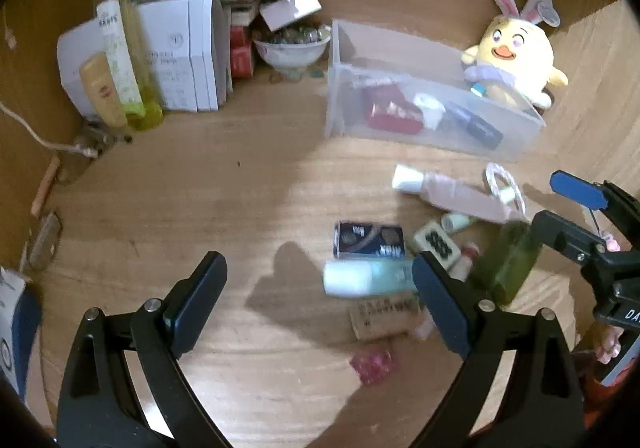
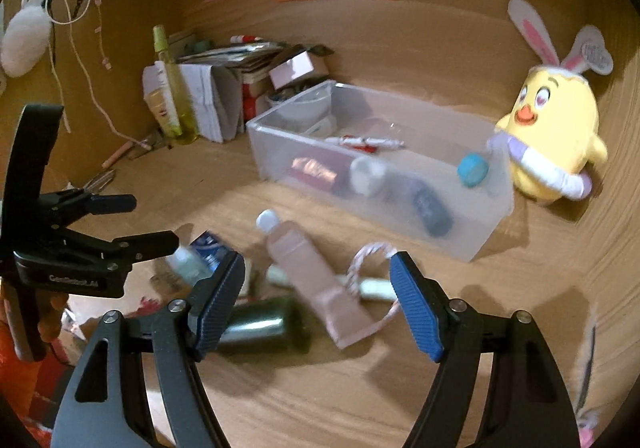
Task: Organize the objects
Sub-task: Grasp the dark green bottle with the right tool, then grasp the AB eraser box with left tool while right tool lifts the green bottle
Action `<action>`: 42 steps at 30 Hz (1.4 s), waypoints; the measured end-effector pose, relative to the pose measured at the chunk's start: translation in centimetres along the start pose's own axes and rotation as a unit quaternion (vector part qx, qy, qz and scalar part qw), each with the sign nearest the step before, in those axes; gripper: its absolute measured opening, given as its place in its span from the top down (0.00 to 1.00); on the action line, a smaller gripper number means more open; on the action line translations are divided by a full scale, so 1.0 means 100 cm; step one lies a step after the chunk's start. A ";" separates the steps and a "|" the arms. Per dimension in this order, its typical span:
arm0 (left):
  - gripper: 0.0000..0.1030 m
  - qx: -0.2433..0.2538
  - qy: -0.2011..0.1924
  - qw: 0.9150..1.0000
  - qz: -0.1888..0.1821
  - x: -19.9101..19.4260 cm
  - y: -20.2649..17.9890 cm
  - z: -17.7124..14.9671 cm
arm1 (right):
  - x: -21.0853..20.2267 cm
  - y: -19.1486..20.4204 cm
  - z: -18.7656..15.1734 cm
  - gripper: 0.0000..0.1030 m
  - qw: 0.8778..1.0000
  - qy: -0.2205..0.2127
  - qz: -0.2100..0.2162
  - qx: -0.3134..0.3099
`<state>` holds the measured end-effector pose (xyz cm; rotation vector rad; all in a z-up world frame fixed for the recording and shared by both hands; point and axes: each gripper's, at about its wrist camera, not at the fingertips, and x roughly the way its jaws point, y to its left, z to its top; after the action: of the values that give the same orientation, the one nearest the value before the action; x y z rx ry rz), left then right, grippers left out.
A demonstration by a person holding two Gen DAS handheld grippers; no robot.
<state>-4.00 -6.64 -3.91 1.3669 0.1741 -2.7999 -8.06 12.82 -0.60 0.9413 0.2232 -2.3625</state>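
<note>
Right gripper wide open, holding nothing, hovering over the pink tube and dark green bottle lying on the wooden desk. Left gripper also wide open, empty, just beside the pale blue bottle and small dark box. Clear plastic bin sits behind the pile with a few items already inside. Yellow plush chick is just beside the bin's far end. Red-white string loop lies next to the tube.

The left gripper hovers with jaws wide apart beside a white-capped bottle lying on the wooden desk.
</note>
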 end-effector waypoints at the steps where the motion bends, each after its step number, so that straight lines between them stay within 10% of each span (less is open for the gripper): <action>1: 0.08 0.000 0.003 1.000 -0.003 0.001 -0.001 -0.002 | 0.000 0.002 -0.002 0.30 1.000 0.002 0.001 0.001; 24: 0.33 -0.001 0.019 0.998 -0.064 0.005 -0.016 -0.033 | 0.018 0.027 -0.030 0.47 0.999 0.040 0.018 -0.016; 29: 0.62 0.007 0.015 0.997 -0.079 0.004 -0.019 -0.031 | 0.015 0.026 -0.032 0.47 0.999 0.036 0.017 -0.016; 42: 0.84 0.022 0.011 0.998 -0.065 -0.001 -0.017 -0.030 | -0.005 0.012 -0.034 0.47 1.000 0.009 0.010 0.009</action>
<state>-1.73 -4.60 -5.49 1.4465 0.2090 -2.9109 -5.11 13.30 -2.69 0.9701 0.1996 -2.3419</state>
